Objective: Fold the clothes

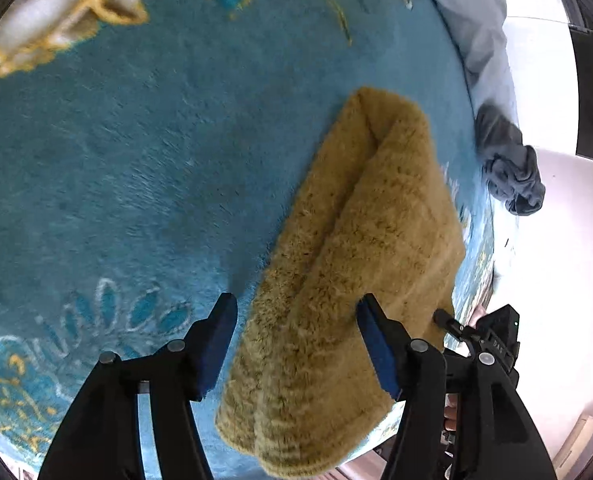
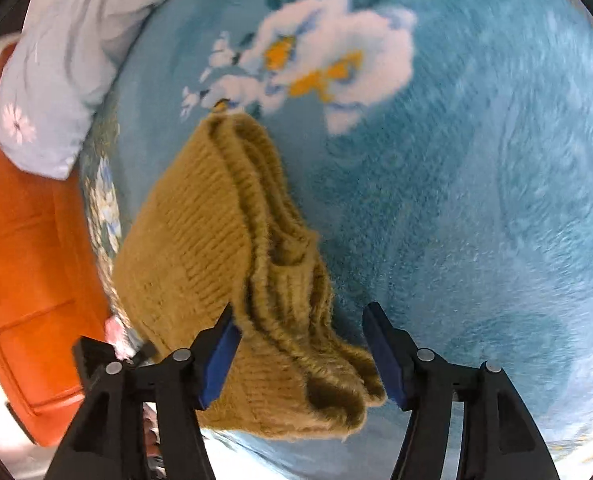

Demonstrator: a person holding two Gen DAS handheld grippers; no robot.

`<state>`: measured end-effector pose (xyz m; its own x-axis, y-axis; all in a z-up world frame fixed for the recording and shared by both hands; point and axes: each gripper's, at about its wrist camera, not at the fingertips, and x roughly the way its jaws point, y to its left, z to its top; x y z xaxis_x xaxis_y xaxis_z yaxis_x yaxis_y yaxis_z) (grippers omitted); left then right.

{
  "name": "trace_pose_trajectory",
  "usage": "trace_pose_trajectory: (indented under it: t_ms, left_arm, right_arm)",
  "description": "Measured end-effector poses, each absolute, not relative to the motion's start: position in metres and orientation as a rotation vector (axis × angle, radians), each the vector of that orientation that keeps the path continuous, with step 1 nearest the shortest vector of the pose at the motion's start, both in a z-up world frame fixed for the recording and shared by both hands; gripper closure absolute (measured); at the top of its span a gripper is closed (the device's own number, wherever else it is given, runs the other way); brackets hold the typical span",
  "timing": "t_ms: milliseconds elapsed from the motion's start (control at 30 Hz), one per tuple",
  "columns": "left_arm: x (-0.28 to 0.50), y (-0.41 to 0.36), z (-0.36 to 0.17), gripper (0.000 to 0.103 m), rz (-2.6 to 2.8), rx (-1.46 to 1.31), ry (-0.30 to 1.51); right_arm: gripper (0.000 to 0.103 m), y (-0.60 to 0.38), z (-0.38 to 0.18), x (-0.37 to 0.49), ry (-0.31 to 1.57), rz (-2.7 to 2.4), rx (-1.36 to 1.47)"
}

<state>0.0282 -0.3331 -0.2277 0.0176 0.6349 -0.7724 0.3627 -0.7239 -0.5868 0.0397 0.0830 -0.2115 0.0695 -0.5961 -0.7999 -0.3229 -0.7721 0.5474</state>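
Note:
A mustard-yellow knitted garment (image 1: 348, 264) lies folded in a thick bundle on a blue patterned blanket (image 1: 136, 184). My left gripper (image 1: 296, 308) is open, its blue pads on either side of the bundle's near end, not pressing it. In the right wrist view the same garment (image 2: 232, 248) shows its stacked ribbed edges. My right gripper (image 2: 300, 316) is open around its near end. The other gripper shows at the lower left of that view (image 2: 96, 356) and at the lower right of the left wrist view (image 1: 492, 340).
A pale blue cloth (image 1: 476, 20) and a crumpled grey garment (image 1: 508, 164) lie at the blanket's right edge. In the right wrist view the pale flowered cloth (image 2: 56, 80) lies over an orange padded surface (image 2: 28, 280). The blanket (image 2: 476, 200) carries white flower patterns.

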Motion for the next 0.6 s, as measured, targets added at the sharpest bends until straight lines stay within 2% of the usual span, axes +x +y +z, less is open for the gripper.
trace_pose_trajectory:
  t_ms: [133, 167, 200, 233, 300, 600]
  left_arm:
    - [0.033, -0.323, -0.224, 0.043, 1.815, -2.032, -1.016]
    - [0.034, -0.319, -0.222, 0.048, 1.832, -2.036, -0.984]
    - [0.035, -0.317, -0.219, 0.057, 1.852, -2.040, -0.958]
    - [0.035, -0.315, -0.216, 0.068, 1.870, -2.040, -0.936]
    - [0.037, -0.312, -0.204, 0.073, 1.910, -2.018, -0.919]
    - [0.049, -0.296, -0.123, 0.075, 2.009, -1.895, -0.827]
  right_arm:
    - [0.038, 0.080, -0.214, 0.041, -0.982, -1.779, 2.098]
    - [0.044, 0.077, -0.213, 0.041, -0.982, -1.776, 2.097]
    - [0.057, 0.073, -0.211, 0.042, -0.987, -1.764, 2.097]
    - [0.059, 0.070, -0.209, 0.042, -0.987, -1.758, 2.097]
    - [0.068, 0.070, -0.197, 0.043, -0.979, -1.777, 2.080]
    - [0.071, 0.061, -0.119, 0.060, -0.952, -1.768, 1.977]
